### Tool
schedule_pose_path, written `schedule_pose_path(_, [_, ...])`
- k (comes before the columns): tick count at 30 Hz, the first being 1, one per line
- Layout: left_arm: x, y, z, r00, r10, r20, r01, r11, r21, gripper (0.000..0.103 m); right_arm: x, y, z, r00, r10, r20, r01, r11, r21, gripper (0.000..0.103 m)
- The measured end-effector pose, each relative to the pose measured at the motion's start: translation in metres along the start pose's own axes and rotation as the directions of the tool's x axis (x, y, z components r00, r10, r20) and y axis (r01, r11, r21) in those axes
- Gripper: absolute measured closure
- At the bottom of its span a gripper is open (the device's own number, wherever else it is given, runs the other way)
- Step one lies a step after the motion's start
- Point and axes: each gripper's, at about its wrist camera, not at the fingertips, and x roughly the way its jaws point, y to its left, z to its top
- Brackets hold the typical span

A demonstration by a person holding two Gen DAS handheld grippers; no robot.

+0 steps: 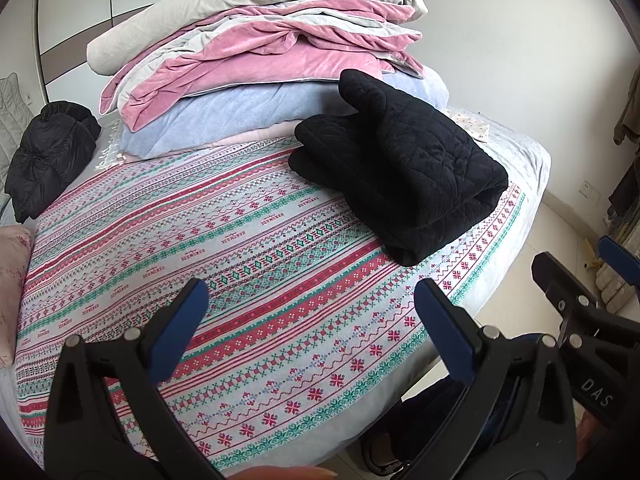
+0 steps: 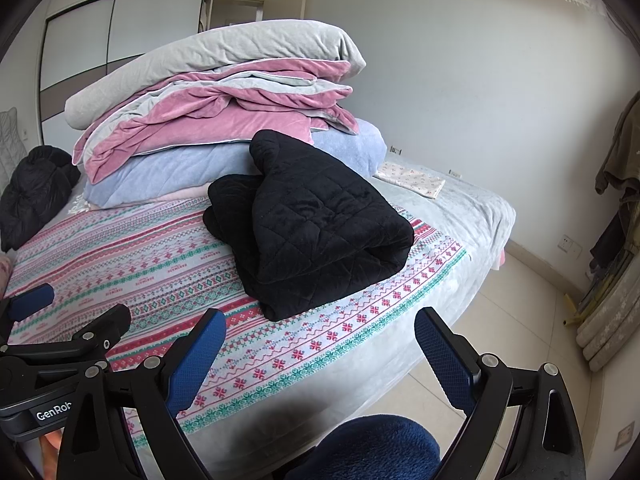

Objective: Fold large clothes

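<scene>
A black quilted garment (image 1: 400,168) (image 2: 316,224) lies folded in a thick bundle on the patterned bedspread (image 1: 240,280) (image 2: 140,256), near the bed's right side. My left gripper (image 1: 310,320) hovers open over the near part of the bed, well short of the garment, with nothing between its blue pads. My right gripper (image 2: 320,348) is also open and empty, held above the bed's near corner, in front of the bundle. In the left wrist view the right gripper (image 1: 580,280) shows at the right edge.
A tall stack of folded grey, pink and blue quilts (image 1: 260,64) (image 2: 216,108) fills the back of the bed. A second black garment (image 1: 48,156) (image 2: 32,196) lies crumpled at the far left. A small floral cloth (image 2: 412,178) sits back right. Tiled floor (image 2: 520,320) lies right.
</scene>
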Motion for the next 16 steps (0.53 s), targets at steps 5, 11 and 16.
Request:
schedule_pose_path(5, [0.0002, -0.0001, -0.0003, 1.0, 0.001, -0.002, -0.001, 1.0, -0.001, 0.001, -0.0002, 0.0001, -0.0004, 1.0, 0.0, -0.001, 0.0, 1.0, 0.0, 0.007])
schedule_pose_path(11, [0.0, -0.0004, -0.0006, 1.0, 0.0, -0.002, 0.0, 1.0, -0.001, 0.001, -0.0004, 0.0002, -0.0005, 1.0, -0.001, 0.0, 0.001, 1.0, 0.0, 0.007])
schedule_pose_path(16, [0.0001, -0.0003, -0.0011, 1.0, 0.0, -0.004, 0.0, 1.0, -0.002, 0.001, -0.0001, 0.0001, -0.0005, 1.0, -0.001, -0.001, 0.001, 1.0, -0.001, 0.007])
